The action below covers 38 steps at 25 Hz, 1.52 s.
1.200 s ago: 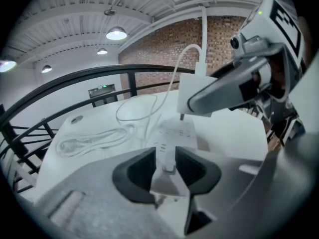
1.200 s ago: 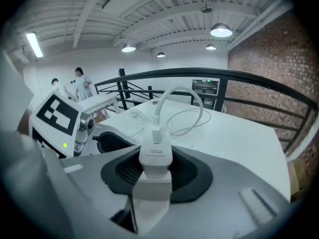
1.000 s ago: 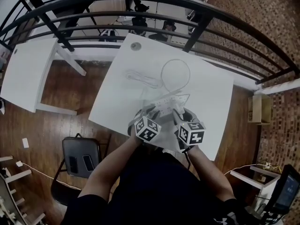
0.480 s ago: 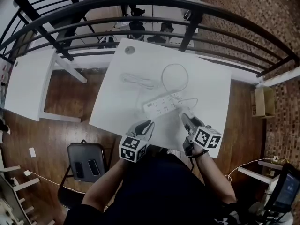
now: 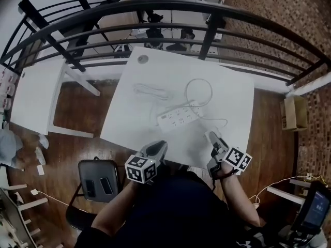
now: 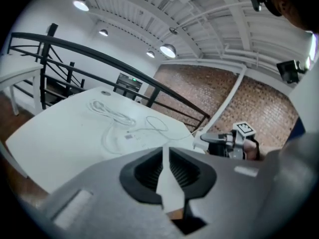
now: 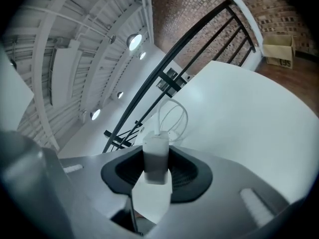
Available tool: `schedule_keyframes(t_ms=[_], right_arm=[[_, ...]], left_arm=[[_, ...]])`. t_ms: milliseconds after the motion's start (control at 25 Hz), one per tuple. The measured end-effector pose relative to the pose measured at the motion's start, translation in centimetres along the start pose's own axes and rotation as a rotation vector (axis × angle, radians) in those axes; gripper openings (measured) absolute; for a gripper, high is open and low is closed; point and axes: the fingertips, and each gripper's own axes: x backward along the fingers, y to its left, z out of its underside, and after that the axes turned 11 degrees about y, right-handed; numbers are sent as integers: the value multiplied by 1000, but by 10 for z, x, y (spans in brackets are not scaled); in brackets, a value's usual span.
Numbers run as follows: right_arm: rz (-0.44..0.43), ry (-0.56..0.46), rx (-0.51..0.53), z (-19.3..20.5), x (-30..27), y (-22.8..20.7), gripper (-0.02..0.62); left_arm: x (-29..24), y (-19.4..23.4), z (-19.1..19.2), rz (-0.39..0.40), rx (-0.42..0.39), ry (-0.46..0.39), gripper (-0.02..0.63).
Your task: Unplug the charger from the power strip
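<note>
A white power strip (image 5: pixel 178 117) lies in the middle of the white table (image 5: pixel 232 94), with its coiled cord (image 5: pixel 152 92) to its left. My right gripper (image 5: pixel 211 137) hovers over the table's near right edge, shut on the white charger (image 7: pixel 155 161). The charger is free of the strip, and its thin cable (image 5: pixel 199 91) loops away beyond the strip. In the right gripper view the charger stands upright between the pads (image 7: pixel 127 171). My left gripper (image 5: pixel 159 145) is at the near edge, left of the strip, shut with nothing between its jaws (image 6: pixel 164 156). The strip (image 6: pixel 130 136) lies far ahead of it.
A black railing (image 5: pixel 170 6) curves round the far side of the table. A second white table (image 5: pixel 33 87) stands to the left, a dark chair (image 5: pixel 96 179) at the near left, and a cardboard box (image 5: pixel 289 115) on the wooden floor at the right.
Both grippers have drawn back from the power strip towards the table's near edge and spread apart. The right carried the charger off the strip. The left let go of the strip and shut.
</note>
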Motion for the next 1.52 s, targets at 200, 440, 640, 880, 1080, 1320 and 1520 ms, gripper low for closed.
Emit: schedule_keyframes(t_ms=[200, 440, 640, 880, 1080, 1320, 1520], right_arm=[[39, 28, -34, 16, 1, -31, 143], [95, 91, -46, 40, -2, -60, 143], [147, 137, -32, 54, -2, -80, 143], [191, 176, -17, 61, -4, -96, 143], [194, 185, -17, 63, -4, -102, 144], [247, 204, 39, 61, -4, -108, 223], [353, 212, 91, 55, 8, -119, 289]], left_arm=[[0, -7, 0, 6, 23, -2, 41], [-2, -1, 8, -21, 48, -8, 40], [-2, -8, 9, -39, 22, -9, 37], [-2, -7, 9, -58, 20, -2, 35], [-1, -8, 12, -64, 20, 1, 35], [-5, -11, 11, -59, 8, 3, 35], [-6, -20, 9, -46, 1, 10, 35]])
